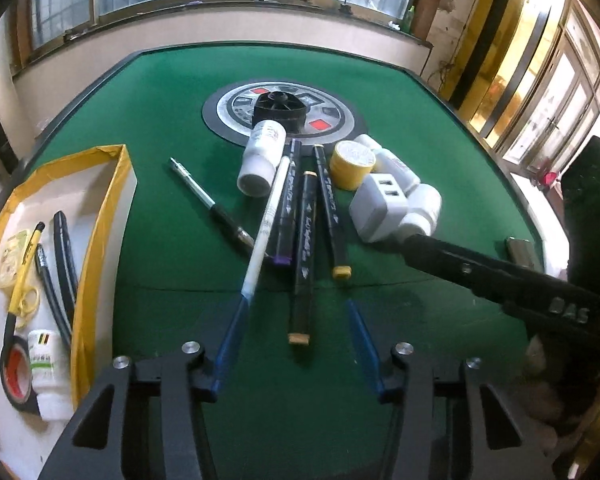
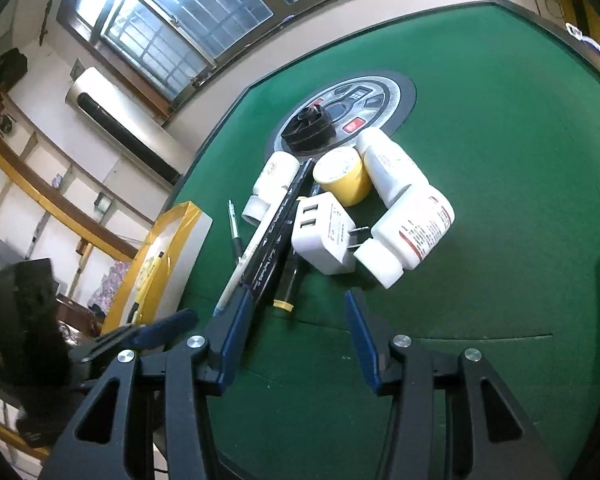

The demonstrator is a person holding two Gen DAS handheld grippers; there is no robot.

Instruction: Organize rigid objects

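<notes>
A pile lies mid-table on the green felt: three black markers (image 1: 305, 240), a white pen (image 1: 269, 216), a silver-black pen (image 1: 212, 204), white bottles (image 1: 260, 158), a yellow jar (image 1: 351, 164) and a white USB charger (image 1: 374, 206). My left gripper (image 1: 298, 300) is open, its fingers either side of the near end of the middle marker. My right gripper (image 2: 296, 300) is open just short of the charger (image 2: 324, 236) and a large white bottle (image 2: 408, 236); its arm shows in the left wrist view (image 1: 500, 276).
A white box with yellow-taped rim (image 1: 100, 216) stands at the left and holds tape, scissors, cables and a small bottle. A round control panel with a black hub (image 1: 280, 110) sits at table centre. A small metal object (image 1: 522, 250) lies near the right edge.
</notes>
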